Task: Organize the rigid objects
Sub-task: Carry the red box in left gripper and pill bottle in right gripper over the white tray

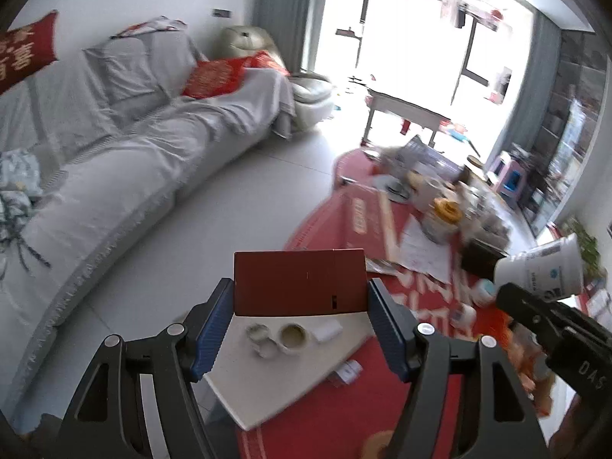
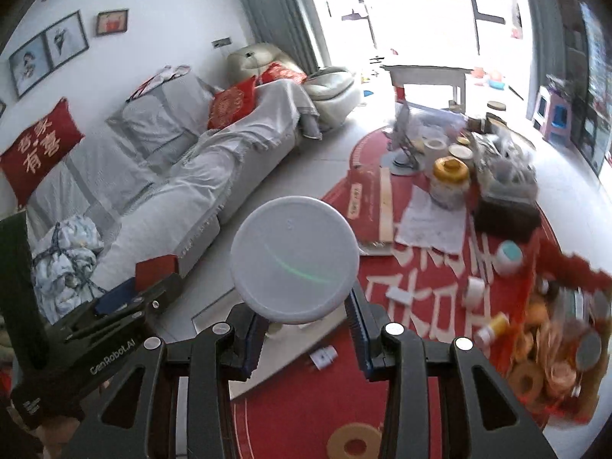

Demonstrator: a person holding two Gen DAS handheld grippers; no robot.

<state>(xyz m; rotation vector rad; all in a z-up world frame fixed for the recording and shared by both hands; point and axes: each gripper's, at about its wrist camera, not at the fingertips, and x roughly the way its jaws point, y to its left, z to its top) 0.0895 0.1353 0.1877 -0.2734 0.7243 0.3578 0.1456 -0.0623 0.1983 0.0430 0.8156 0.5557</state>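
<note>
My left gripper (image 1: 301, 291) is shut on a dark red flat box (image 1: 300, 282), pinched at its two ends by the blue pads (image 1: 214, 325) and held in the air above the table. At the right edge of the same view, my right gripper (image 1: 514, 293) carries a white printed cup (image 1: 543, 269). In the right wrist view the right gripper (image 2: 302, 308) grips that white cup (image 2: 294, 260), whose round flat end faces the camera. The left gripper (image 2: 151, 292) with the red box (image 2: 157, 271) shows at the left.
Below lies a white board (image 1: 290, 367) with small round lids (image 1: 275, 338) on a red tablecloth (image 2: 306, 401). Further along the table are a gold-lidded jar (image 2: 450, 181), papers (image 2: 432, 225), a dark box (image 2: 505, 218) and clutter. A grey-covered sofa (image 2: 183, 176) stands left.
</note>
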